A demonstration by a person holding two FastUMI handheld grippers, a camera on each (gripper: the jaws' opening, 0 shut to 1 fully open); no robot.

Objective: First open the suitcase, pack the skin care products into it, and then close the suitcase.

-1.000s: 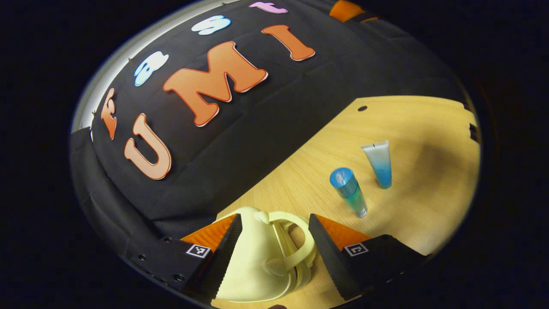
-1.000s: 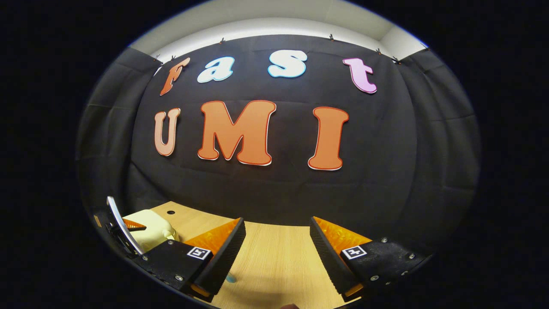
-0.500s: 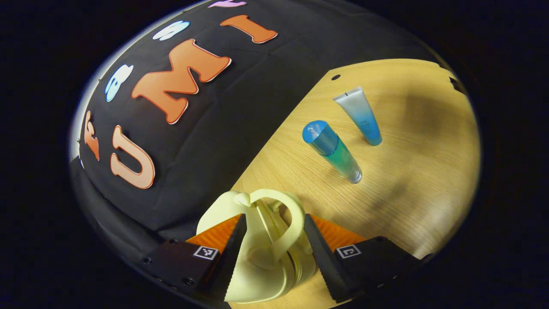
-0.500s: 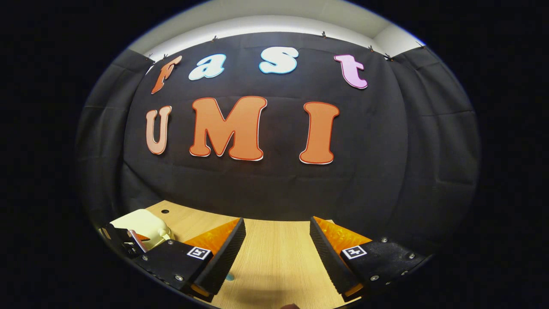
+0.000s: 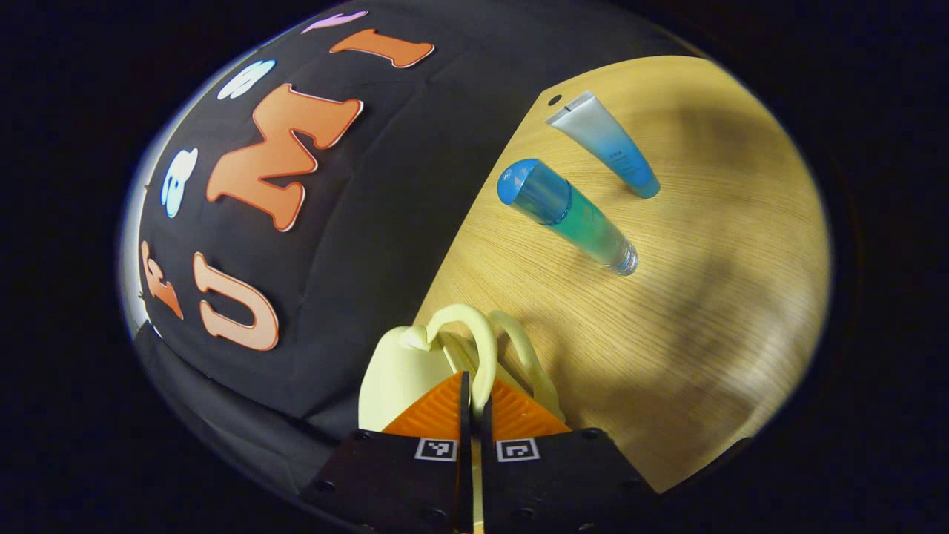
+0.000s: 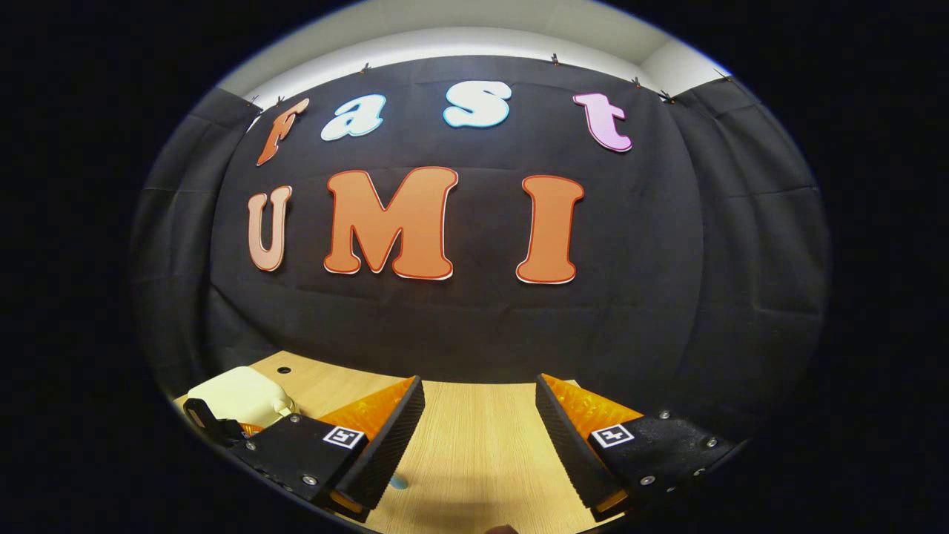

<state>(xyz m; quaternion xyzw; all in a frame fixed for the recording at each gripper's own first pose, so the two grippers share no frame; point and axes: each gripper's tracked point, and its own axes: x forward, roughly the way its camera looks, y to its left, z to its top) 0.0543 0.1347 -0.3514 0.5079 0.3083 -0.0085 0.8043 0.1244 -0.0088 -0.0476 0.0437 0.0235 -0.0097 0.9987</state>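
Worktop: pale wood-grain worktop [image 5: 667,311], smooth, with a small round hole near its far edge; soft shadows lie across it.
Room: black cloth wall [image 6: 460,326] hangs right behind the worktop, a light wall strip above it.
Suitcase: small cream suitcase [image 5: 393,371], glossy and rounded, sits on the worktop close against the cloth wall; two looped handles rise from its top.
Left hand-held gripper [image 5: 471,393]: fingers pinched together on one loop handle [image 5: 474,348] of the suitcase, the second loop free just beside it.
Bottle: clear teal bottle [image 5: 571,219] with a blue cap, a slim cylinder, stands beyond the suitcase, well apart from it.
Tube: soft tube [image 5: 604,141], white fading to blue, flat crimped end up, just past the bottle, farther from the suitcase.
Right hand-held gripper [image 6: 478,415]: fingers spread wide, nothing between them, above bare worktop, suitcase off to its left.
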